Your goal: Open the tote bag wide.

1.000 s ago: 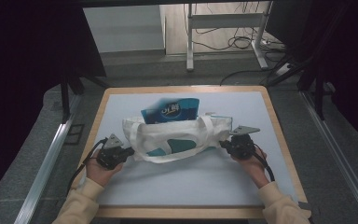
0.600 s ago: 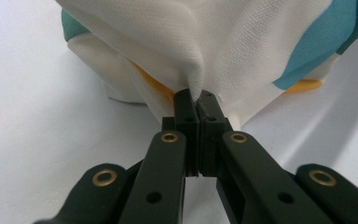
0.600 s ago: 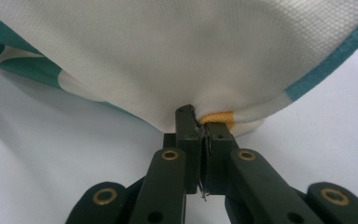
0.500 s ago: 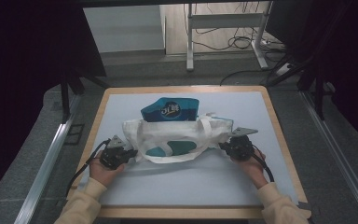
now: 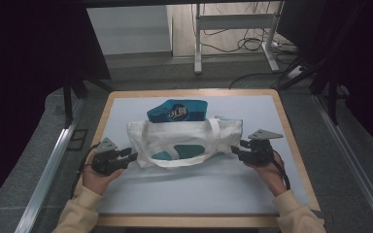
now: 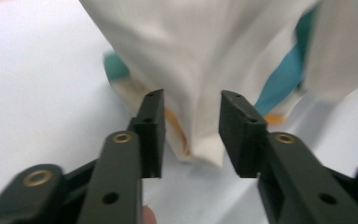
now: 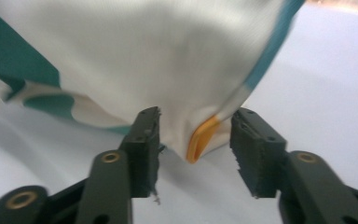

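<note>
A white tote bag point(image 5: 184, 138) with teal patches and a looping handle lies flat on the white table point(image 5: 199, 194). A teal-blue pouch point(image 5: 177, 111) with a logo pokes out of its far edge. My left gripper point(image 5: 132, 155) sits at the bag's near-left corner. Its jaws have just been opening, and in the left gripper view point(image 6: 191, 126) that corner point(image 6: 200, 93) hangs between the pads untouched. My right gripper point(image 5: 235, 148) is at the right corner. It has just been opening too, and the bag's corner point(image 7: 168, 70) with an orange tab point(image 7: 200, 137) lies loose between the right gripper's point(image 7: 193, 140) pads.
A wooden rim point(image 5: 291, 141) frames the table. Metal rails point(image 5: 48, 170) run along the floor on both sides. A desk frame point(image 5: 233, 24) and cables point(image 5: 252, 43) stand beyond the far edge. Bare white surface stretches between the bag and the near edge.
Both grippers' jaws have opened and let go of the bag's corners. The bag, bunched and held up before, has dropped flat and spread out. Both hands have drawn slightly outward.
</note>
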Demonstrator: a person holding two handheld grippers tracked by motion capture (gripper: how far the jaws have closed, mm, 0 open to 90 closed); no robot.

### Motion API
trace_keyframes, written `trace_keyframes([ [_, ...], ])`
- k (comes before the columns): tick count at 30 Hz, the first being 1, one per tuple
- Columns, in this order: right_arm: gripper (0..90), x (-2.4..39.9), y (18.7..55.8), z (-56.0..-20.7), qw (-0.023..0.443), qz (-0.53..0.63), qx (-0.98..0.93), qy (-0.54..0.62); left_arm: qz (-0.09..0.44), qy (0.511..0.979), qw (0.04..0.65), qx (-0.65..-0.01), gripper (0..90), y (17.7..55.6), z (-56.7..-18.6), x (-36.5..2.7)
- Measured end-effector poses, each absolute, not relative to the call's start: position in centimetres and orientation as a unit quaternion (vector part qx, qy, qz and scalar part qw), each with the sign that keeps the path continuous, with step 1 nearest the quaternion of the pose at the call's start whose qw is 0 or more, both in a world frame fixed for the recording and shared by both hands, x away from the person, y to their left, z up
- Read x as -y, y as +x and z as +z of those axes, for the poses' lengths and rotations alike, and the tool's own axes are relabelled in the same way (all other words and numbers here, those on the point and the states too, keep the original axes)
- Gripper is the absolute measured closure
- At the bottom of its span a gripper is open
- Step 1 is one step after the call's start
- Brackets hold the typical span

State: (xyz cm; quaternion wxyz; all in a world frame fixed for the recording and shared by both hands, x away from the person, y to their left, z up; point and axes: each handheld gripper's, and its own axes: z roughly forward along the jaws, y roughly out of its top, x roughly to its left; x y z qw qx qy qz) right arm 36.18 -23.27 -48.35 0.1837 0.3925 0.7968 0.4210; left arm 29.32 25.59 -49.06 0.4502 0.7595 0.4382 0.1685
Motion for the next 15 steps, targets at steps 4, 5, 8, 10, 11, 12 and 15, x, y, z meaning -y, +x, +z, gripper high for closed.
trace_keyframes([
  [4, 49.4, 24.1, 35.3, -45.6, 0.21, 0.449, -0.774, 0.393, 0.198, 0.731, 0.486, -0.437, 66.6, 28.3, -46.0, -26.5],
  [5, 49.4, 24.1, 35.3, -45.6, 0.21, 0.449, -0.774, 0.393, 0.198, 0.731, 0.486, -0.437, 70.2, 28.3, -46.0, -26.5],
  [8, 64.7, 24.4, 35.8, -43.1, 0.224, 0.466, -0.761, 0.393, 0.205, 0.717, 0.502, -0.438, 83.4, 29.2, -43.5, -26.7],
  [10, 69.4, 24.2, 36.2, -42.5, 0.223, 0.469, -0.761, 0.389, 0.205, 0.718, 0.503, -0.435, 85.7, 29.7, -42.9, -26.6],
  [11, 74.3, 24.0, 36.6, -42.0, 0.22, 0.47, -0.763, 0.384, 0.202, 0.72, 0.503, -0.433, 88.0, 30.3, -42.4, -26.4],
  [12, 78.3, 23.6, 37.1, -41.5, 0.219, 0.472, -0.765, 0.379, 0.198, 0.722, 0.502, -0.433, 89.6, 31.0, -41.9, -26.2],
  [15, 87.2, 22.2, 38.7, -40.1, 0.209, 0.475, -0.772, 0.366, 0.196, 0.727, 0.497, -0.432, 90.0, 33.0, -40.6, -25.5],
])
